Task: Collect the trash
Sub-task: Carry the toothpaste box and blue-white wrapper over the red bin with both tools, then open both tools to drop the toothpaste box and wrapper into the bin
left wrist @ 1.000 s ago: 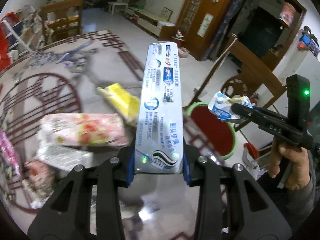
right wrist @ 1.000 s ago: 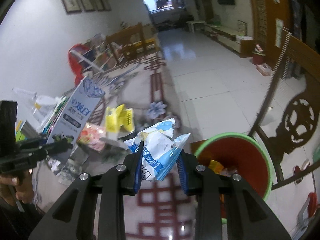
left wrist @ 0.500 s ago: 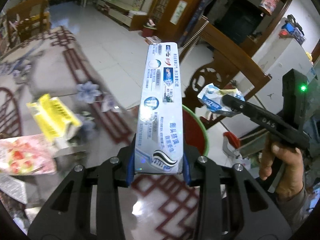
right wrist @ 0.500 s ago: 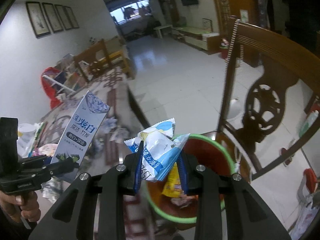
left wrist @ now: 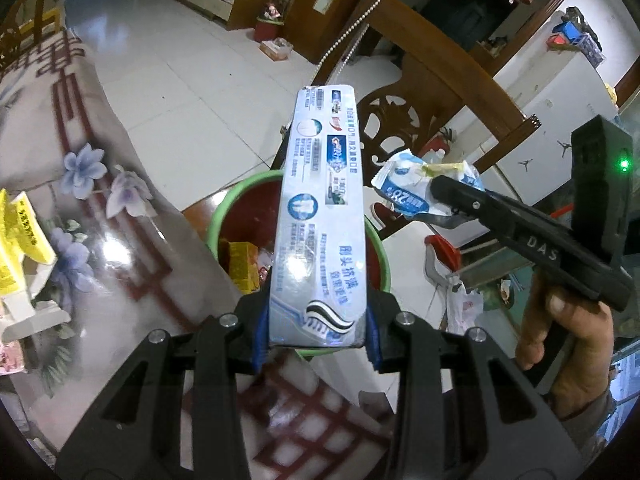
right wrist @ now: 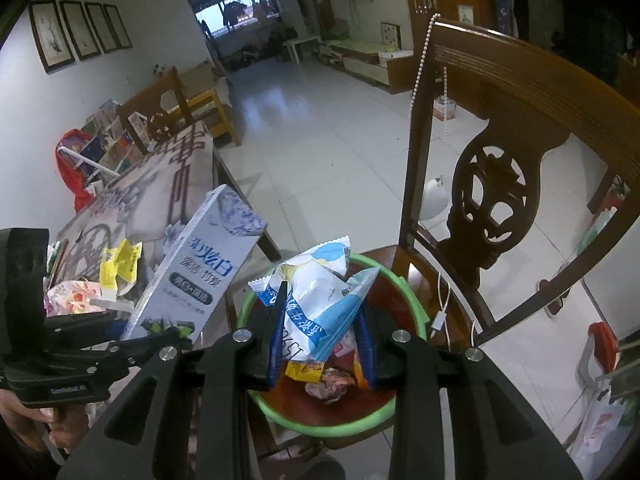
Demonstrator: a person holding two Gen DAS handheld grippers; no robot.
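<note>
Counter (left wrist: 132, 248): glossy patterned top, red lattice lines and pale blue flower prints. On it at left: crumpled yellow wrapper (left wrist: 18, 236). In the right wrist view, the yellow wrapper (right wrist: 120, 260) lies just beyond a pink floral packet (right wrist: 72, 300). White tiled floor (right wrist: 328, 148) runs to the far room; wooden chair (right wrist: 492, 200) stands on it at right.

Both claws are clamped and angled downward, the left claw (left wrist: 316, 332) beside the right claw (right wrist: 322, 344).
</note>
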